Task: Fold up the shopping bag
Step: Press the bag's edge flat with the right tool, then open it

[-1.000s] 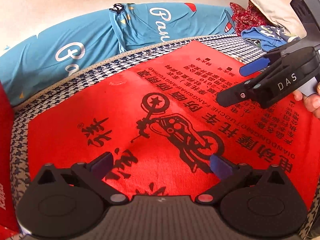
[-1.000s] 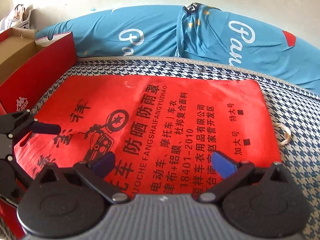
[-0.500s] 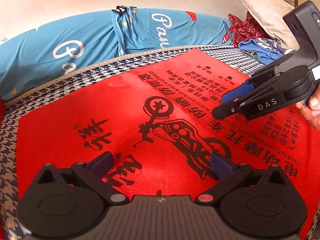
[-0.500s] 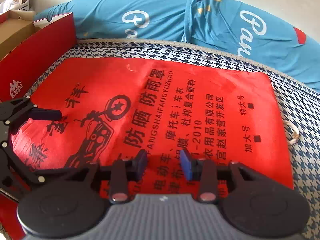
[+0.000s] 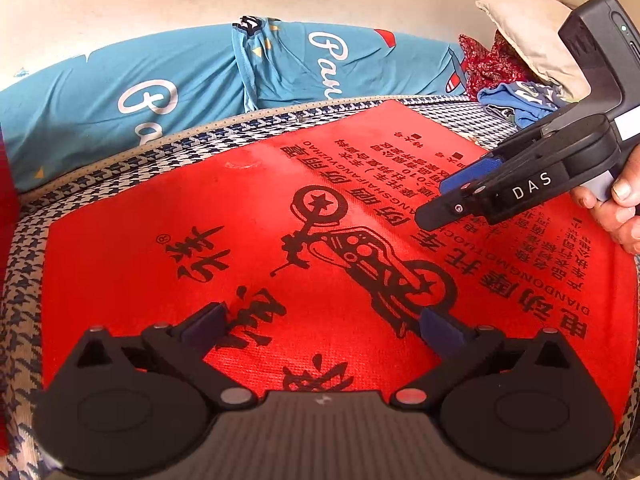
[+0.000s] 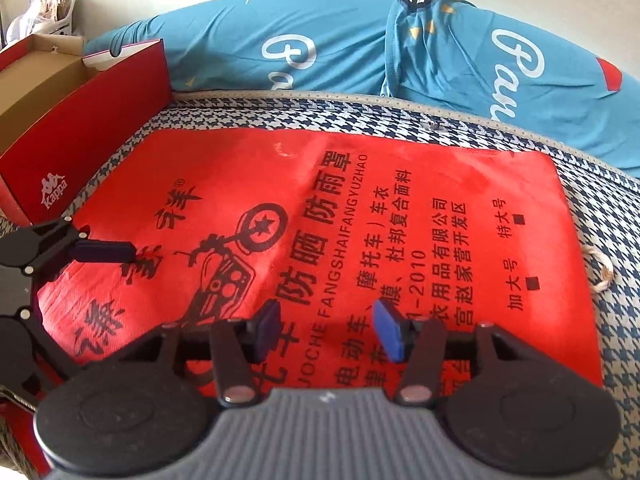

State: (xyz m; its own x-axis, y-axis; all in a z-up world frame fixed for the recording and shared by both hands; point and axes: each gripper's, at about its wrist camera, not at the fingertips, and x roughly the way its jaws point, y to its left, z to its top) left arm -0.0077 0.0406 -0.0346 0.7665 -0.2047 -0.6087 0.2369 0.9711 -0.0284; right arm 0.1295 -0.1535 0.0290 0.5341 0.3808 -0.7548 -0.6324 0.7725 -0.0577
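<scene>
A: We are starting with the bed (image 6: 592, 240): its houndstooth cover is carrying everything, and a blue printed quilt (image 6: 280, 40) is lying bunched along the wall behind it.

B: We are noting the shopping bag (image 5: 248, 248) next. It is lying flat and unfolded in the middle of the bed, red with a black motorcycle print and Chinese lettering, its white drawstring (image 6: 602, 272) sticking out at the right edge in the right wrist view.

A: We are recording a red shoebox (image 6: 92, 136) standing open beside the bag's left edge, and a pillow (image 5: 528, 40) with crumpled clothes at the far right corner.

B: Now the claws. We are seeing the left claw (image 5: 320, 324) spread wide, hovering over the bag's near portion with nothing between its pads.

A: We are seeing the right claw (image 6: 326, 330) about half spread; its jaws have just been opening after a closing stroke, and nothing is between them. It is hanging above the lettering, clear of the cloth.

B: A hand (image 5: 616, 204) is gripping that claw's handle.
</scene>
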